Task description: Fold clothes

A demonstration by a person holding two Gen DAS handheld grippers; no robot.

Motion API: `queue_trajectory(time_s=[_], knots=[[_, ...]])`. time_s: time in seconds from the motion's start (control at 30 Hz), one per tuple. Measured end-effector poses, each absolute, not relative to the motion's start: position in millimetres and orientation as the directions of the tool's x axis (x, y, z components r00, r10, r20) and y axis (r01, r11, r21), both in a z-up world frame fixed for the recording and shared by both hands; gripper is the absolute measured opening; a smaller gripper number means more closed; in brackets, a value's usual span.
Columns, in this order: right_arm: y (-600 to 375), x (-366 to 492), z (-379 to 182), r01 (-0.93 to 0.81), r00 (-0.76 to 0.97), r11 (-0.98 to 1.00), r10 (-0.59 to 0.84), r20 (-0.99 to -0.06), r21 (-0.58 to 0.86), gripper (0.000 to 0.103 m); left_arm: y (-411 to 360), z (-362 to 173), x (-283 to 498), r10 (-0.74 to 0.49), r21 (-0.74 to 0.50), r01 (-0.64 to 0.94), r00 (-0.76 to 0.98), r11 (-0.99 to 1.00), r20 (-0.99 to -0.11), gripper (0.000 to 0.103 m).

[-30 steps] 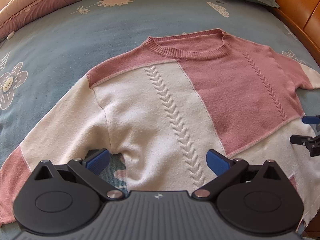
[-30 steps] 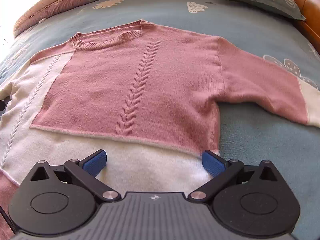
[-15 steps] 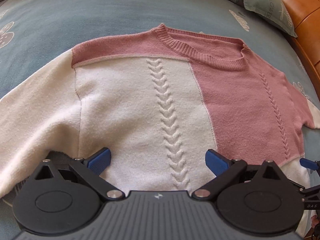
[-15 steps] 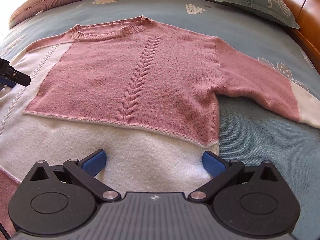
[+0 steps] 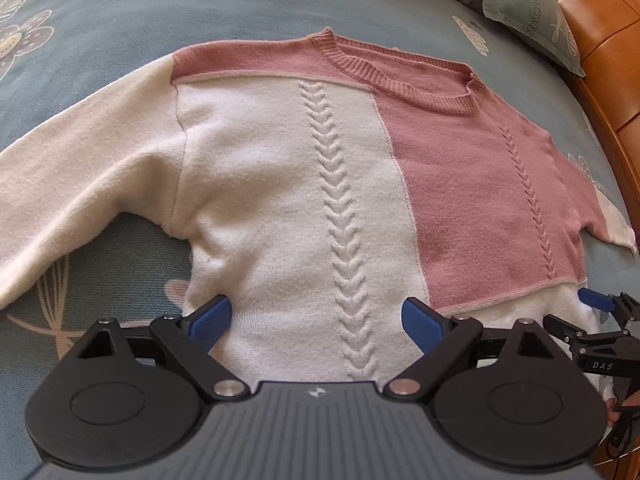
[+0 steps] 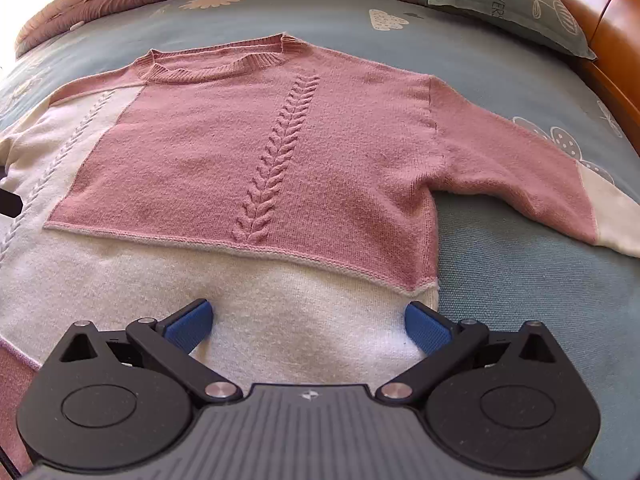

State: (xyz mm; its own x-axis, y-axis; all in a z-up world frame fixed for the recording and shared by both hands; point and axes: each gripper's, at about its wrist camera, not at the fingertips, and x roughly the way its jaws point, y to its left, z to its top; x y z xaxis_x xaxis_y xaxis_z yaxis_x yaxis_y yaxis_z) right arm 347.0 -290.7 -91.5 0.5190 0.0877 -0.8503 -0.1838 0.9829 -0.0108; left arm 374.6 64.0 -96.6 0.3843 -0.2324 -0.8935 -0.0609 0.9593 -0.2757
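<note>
We see the sweater [image 5: 304, 184] spread flat on the bed [image 5: 200, 12], filling the middle of both frames, sleeves out to the left and right edges. Our left gripper [image 5: 316, 314] and right gripper [image 6: 308, 320] hover low over its hem at bottom centre, jaws wide apart and holding nothing. If they close here, we judge they could pinch only the top knit layer, or snag the bedcover beneath, so any fold would drag crooked.
</note>
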Motion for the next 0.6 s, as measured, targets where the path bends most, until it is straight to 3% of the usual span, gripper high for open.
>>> queue_trajectory(time_s=[0.2, 0.5, 0.6], knots=[[-290, 344, -93, -0.180, 0.538, 0.983, 0.085, -0.839, -0.017, 0.103, 56, -87, 369, -0.316, -0.345, -0.014, 0.371, 0.938, -0.873, 0.093], [-290, 348, -90, -0.212, 0.503, 0.977, 0.094, -0.859, -0.017, 0.103, 76, -89, 364, -0.224, -0.332, -0.223, 0.402, 0.916, -0.888, 0.091], [-290, 351, -88, -0.229, 0.479, 0.973, 0.098, -0.872, -0.016, 0.103, 81, -67, 367, -0.199, -0.315, -0.176, 0.478, 0.933, -0.856, 0.091]])
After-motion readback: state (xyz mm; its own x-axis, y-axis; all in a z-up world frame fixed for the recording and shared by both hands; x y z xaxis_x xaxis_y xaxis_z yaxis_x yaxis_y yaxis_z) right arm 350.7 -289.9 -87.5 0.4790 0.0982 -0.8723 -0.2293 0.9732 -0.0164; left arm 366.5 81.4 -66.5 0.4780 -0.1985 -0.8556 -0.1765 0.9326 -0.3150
